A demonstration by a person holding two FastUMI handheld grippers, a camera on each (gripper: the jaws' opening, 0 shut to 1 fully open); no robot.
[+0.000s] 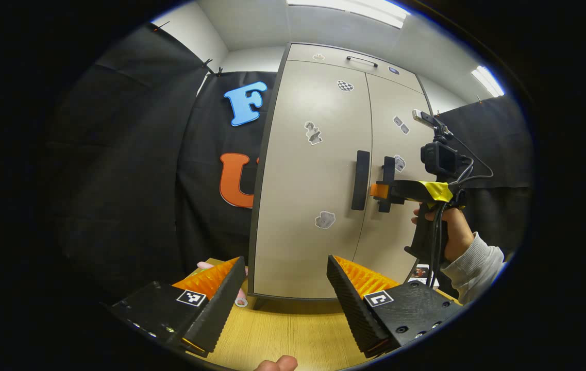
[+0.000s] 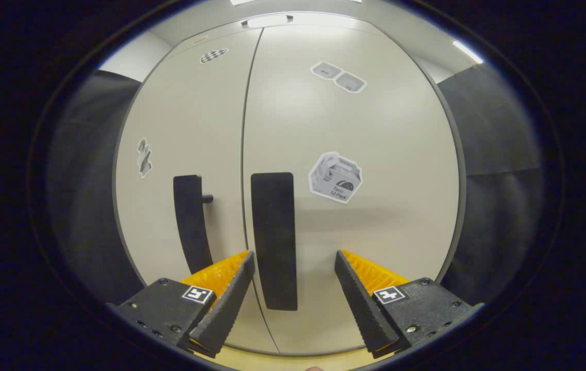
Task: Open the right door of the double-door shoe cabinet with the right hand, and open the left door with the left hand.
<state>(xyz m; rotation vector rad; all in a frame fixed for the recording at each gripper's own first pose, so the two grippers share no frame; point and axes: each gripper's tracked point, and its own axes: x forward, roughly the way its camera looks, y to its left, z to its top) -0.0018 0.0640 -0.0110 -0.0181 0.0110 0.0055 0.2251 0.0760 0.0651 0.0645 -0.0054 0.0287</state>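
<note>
both doors of the shoe cabinet [image 1: 318, 170] are closed, so nothing is done yet. my right gripper [image 2: 293, 281] is spread wide at the right door's handle [image 2: 273, 239], the bar between its fingers but not pinched. in the left gripper view i see that gripper up against the handle [image 1: 386, 184]. my left gripper [image 1: 285, 288] hangs back over the table [image 1: 282, 330], released and empty, well apart from the left door's handle [image 1: 360, 180]. left to do: both pulls.
</note>
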